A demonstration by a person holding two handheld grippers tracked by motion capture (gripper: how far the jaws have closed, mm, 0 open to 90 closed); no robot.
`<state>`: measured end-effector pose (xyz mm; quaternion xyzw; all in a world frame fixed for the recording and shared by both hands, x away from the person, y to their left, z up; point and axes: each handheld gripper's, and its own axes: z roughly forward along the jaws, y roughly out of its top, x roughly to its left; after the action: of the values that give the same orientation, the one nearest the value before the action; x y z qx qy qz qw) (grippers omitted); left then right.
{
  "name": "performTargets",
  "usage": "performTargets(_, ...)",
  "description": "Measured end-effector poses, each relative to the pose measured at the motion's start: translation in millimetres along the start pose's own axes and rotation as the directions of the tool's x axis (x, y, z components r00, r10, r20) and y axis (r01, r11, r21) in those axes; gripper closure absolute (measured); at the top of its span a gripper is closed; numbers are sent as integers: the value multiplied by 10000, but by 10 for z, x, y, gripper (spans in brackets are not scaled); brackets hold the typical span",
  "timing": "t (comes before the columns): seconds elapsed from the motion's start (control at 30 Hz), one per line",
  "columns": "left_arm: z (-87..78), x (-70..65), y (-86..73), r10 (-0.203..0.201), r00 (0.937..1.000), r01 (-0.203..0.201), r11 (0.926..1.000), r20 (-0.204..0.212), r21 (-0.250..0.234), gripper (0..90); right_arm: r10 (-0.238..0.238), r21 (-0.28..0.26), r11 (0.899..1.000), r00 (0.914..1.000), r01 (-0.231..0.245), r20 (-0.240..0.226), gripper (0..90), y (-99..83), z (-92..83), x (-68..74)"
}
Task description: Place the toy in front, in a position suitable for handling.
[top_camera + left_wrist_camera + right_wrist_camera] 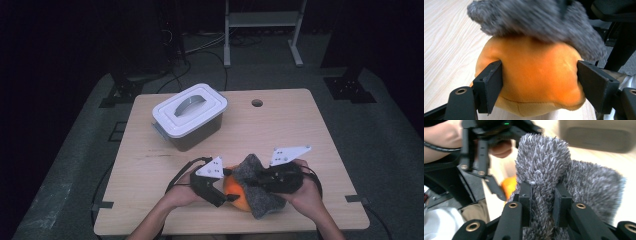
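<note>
Orange plush toy [534, 82] resting on the surface [280, 125], squeezed between left hand-held gripper [540, 82] jaws. Grey fuzzy cloth [544, 170] draped over the toy, pinched tight by right hand-held gripper [542, 200].

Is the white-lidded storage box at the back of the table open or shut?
Shut. The white lid sits flat and square on the dark box, its handle folded down.

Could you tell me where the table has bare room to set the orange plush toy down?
The table is bare on its right half, past the round hole, and along the left edge below the lidded box. The near middle is crowded by both tongs, the orange plush toy and grey fuzzy cloth.
</note>
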<state>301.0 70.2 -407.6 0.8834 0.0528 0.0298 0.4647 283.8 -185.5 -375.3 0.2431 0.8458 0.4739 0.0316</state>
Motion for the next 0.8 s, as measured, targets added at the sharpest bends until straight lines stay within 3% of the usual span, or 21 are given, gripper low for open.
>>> performTargets(0.07,0,-4,3,12,10000,-12,10000,-1,-5,230,183,-52,9998,9998,-183,82,717,-30,-25,-57)
performTargets(0.2,-5,36,17,-386,9992,387,9992,134,-87,189,614,-80,9981,9981,-615,-77,717,-98,-20,-139)
performTargets(0.3,-30,82,11,-1183,9914,1213,9912,555,-532,169,641,-11,9979,9974,-642,-316,717,-108,9,-116)
performTargets(0.37,-38,90,12,-1387,9885,1427,9875,609,-664,171,630,148,9980,9948,-620,-800,717,-115,43,-88)
performTargets(0.43,-6,54,11,-1003,9942,1015,9944,382,-287,202,481,344,9984,9924,-445,-1134,716,-112,90,-36)
performTargets(0.53,27,16,7,-812,9964,817,9965,261,-199,209,166,479,9988,9964,-126,-834,717,-54,90,35)
performTargets(0.67,48,-21,32,-476,9985,483,9985,254,-250,213,-135,30,9999,9977,137,-657,717,32,69,107)
performTargets(0.8,32,-12,16,-445,9989,448,9989,173,-146,218,-39,104,9999,9987,44,-512,717,-21,78,39)
